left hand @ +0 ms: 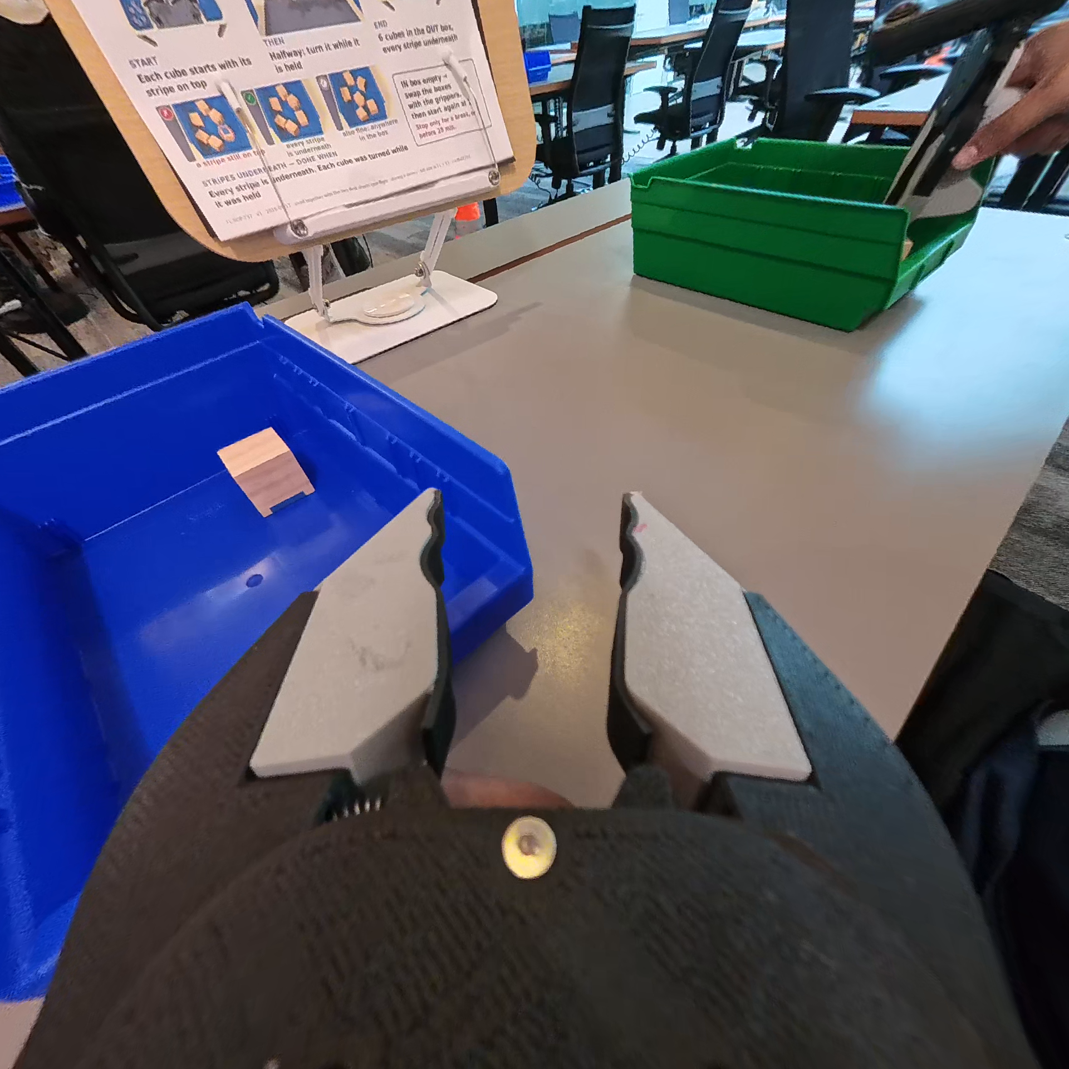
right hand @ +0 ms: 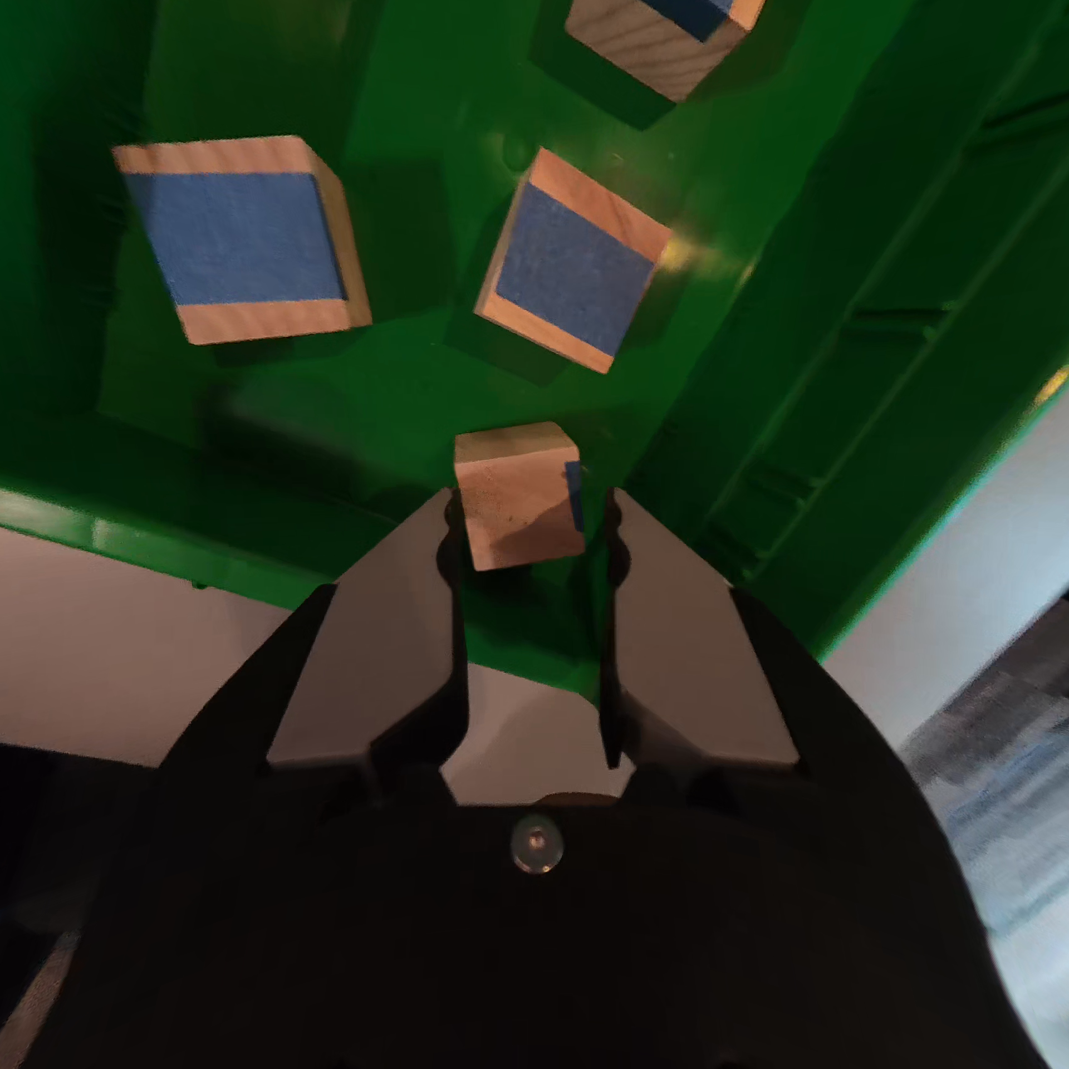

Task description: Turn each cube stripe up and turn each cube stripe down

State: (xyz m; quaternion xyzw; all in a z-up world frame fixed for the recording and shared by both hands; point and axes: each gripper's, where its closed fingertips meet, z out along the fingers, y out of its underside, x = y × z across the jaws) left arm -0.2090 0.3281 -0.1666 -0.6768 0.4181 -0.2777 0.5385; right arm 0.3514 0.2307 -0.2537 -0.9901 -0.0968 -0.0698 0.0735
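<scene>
While the left tongs hover parted and empty over the grey surface beside the blue bin, which holds one wooden cube, the right tongs reach into the green bin. Their jaws stand apart around a cube with the stripe facing right, the left finger touching it; no grip is evident. Three further cubes lie stripe up. A printed instruction sheet stands on a far-left stand.

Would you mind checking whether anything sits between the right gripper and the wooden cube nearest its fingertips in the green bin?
Nothing visible does. The right gripper is open, with the nearest cube just ahead of its fingertips in the green bin. The other striped cubes lie farther away.
</scene>
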